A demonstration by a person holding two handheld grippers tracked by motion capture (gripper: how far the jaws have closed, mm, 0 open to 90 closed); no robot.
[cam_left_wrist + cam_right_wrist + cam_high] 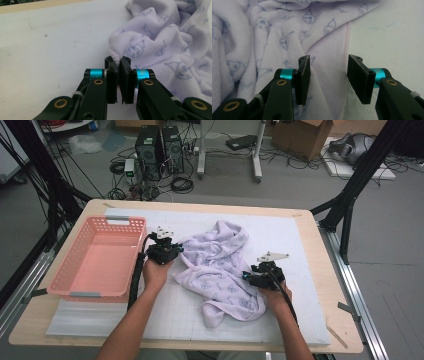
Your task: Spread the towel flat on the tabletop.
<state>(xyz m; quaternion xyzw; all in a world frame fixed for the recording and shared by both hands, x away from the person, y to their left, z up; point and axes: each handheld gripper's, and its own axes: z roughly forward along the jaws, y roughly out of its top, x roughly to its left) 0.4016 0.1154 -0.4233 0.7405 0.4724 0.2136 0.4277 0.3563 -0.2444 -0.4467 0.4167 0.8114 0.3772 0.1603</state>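
A crumpled lilac garment [220,265] with small blue printed figures lies on the white mat in the middle of the table. My left gripper [172,251] sits at the garment's left edge; in the left gripper view its jaws are shut on a ribbed hem of the garment [115,55]. My right gripper [248,277] rests at the garment's right side. In the right gripper view, my right gripper [329,75] stands open above a flat stretch of the garment [327,50], with a hemmed edge running between its jaws and the pads apart from the cloth.
A pink plastic basket [75,270] stands on the left of the table, close to my left hand. The white gridded mat [295,245] has bare room to the right and front of the garment. The wooden table edge [320,347] runs along the front.
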